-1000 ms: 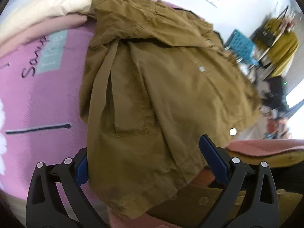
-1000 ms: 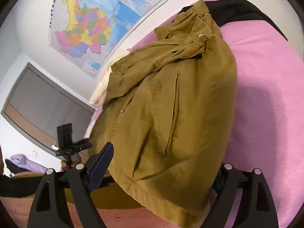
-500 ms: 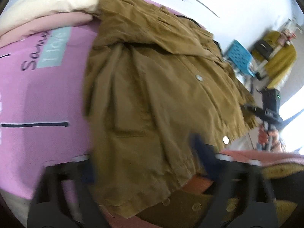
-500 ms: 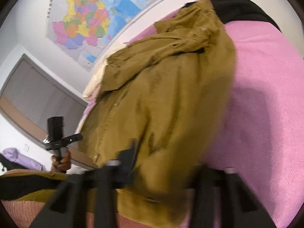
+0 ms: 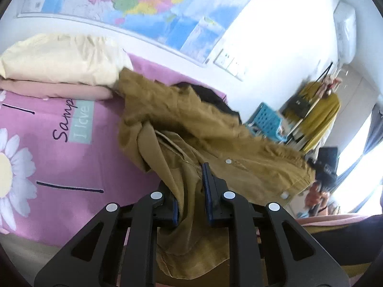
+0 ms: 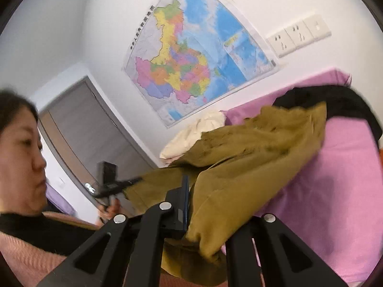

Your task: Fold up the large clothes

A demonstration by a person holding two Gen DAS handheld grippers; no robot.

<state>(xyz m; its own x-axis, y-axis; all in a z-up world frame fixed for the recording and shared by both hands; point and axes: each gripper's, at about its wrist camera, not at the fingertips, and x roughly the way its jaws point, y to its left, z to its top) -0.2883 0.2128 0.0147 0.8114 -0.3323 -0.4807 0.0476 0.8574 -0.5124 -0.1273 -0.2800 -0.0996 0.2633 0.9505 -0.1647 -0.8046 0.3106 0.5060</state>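
The left claw (image 5: 191,191) has just been closing, and its two blue pads now pinch a bunched fold of the brown jacket (image 5: 203,138) near its lower hem. The cloth fills the narrow gap between the pads and hangs below them in a loose flap. The right claw (image 6: 203,205) has also just been closing, and it grips another part of the same hem; one blue pad presses flat against the cloth on its left side, while the other finger is hidden under the jacket (image 6: 251,162) that drapes over it.

Between the two claws the hem is raised off the pink bed (image 5: 59,155), and the rest of the jacket slopes down and away, with its far end resting on the bedspread. That far end lies against a black garment (image 6: 340,100), which sits further back on the bed. Two silver snap buttons show along the jacket's front edge in the left wrist view.

A cream pillow (image 5: 59,57) lies on a folded pink blanket at the head of the bed, just beside the jacket's upper corner. A map (image 6: 191,55) hangs on the wall above. A blue plastic crate (image 5: 265,122) stands beyond the bed, near a rack with a yellow garment; what the crate holds cannot be made out. The person's pink sleeve (image 6: 26,258) shows at the lower left of the right wrist view.
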